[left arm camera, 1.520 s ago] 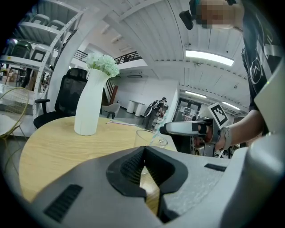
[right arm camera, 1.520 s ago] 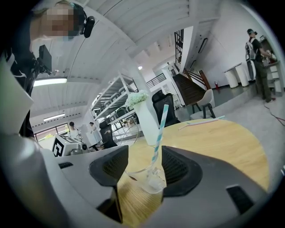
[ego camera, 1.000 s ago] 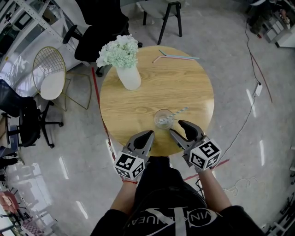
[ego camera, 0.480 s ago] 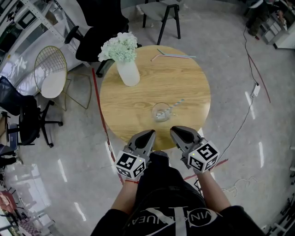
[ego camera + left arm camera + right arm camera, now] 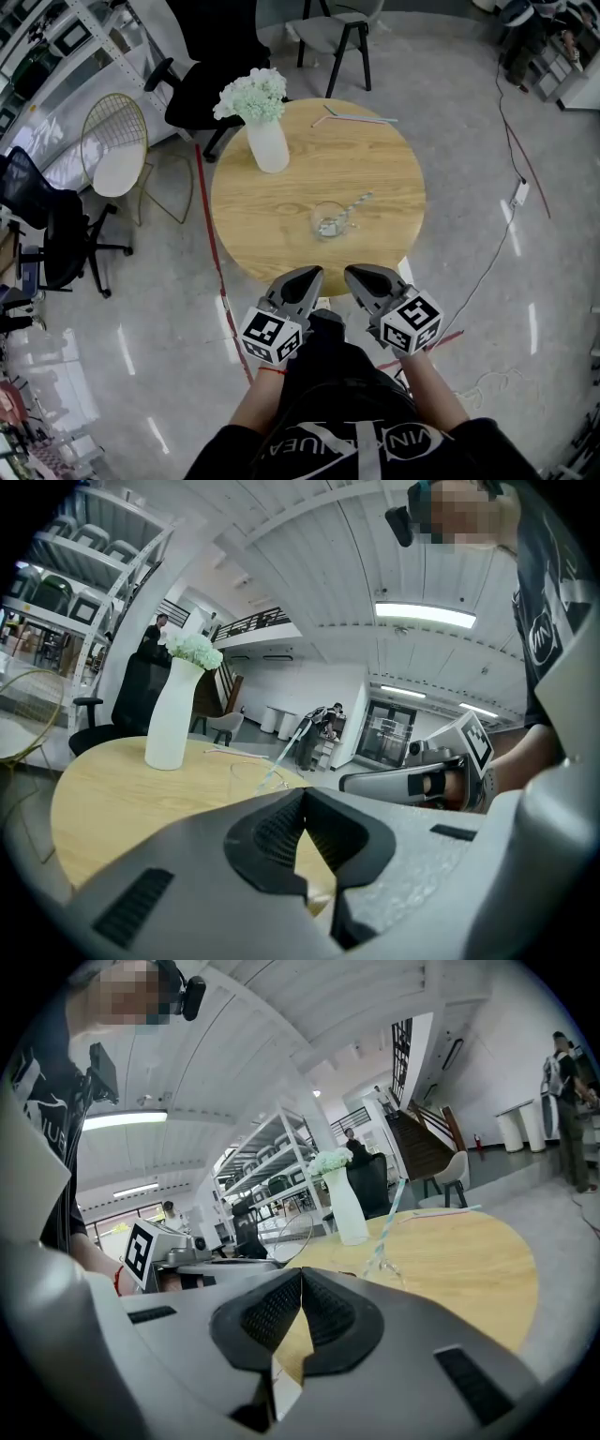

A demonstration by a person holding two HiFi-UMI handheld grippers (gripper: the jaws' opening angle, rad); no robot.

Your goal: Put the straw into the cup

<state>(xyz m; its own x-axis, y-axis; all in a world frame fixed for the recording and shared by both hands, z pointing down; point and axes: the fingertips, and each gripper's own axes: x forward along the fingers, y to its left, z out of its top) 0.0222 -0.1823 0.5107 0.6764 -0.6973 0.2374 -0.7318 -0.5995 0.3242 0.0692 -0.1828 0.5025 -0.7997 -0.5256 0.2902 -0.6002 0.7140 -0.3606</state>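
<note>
The striped straw (image 5: 354, 203) is already sitting in the clear glass cup (image 5: 328, 220), leaning out over the rim toward the far right. The cup is standing slightly near of centre on the round light-wood counter (image 5: 281, 211), and nothing is touching it.

Both tongs are hanging side by side at the near edge of the counter, on the near side of the cup and apart from it. The left tongs (image 5: 307, 275) are pressing their black ribbed pads (image 5: 279, 827) together with nothing in between, which is showing plainly in the left gripper view. The right tongs (image 5: 357, 273) have just been closing and are sitting pad to pad too, also empty. Each one is pointing toward the far side and tipping a little downward, with its marker cube on the person's end.

Other stuff on the counter: a tall white vase (image 5: 270, 150) is holding a bunch of pale green-white flowers (image 5: 253, 97) at the far left, well apart from the cup. A couple of loose thin straws (image 5: 361, 117) are lying near the far edge, right of the vase.

Around it on the glossy grey floor (image 5: 469, 234), a gold wire chair with a white seat (image 5: 117, 155) is standing off to the left. A black office chair (image 5: 56, 234) is sitting further left and nearer, and a strip of red tape (image 5: 211, 244) is running along the floor by the counter's left side.
</note>
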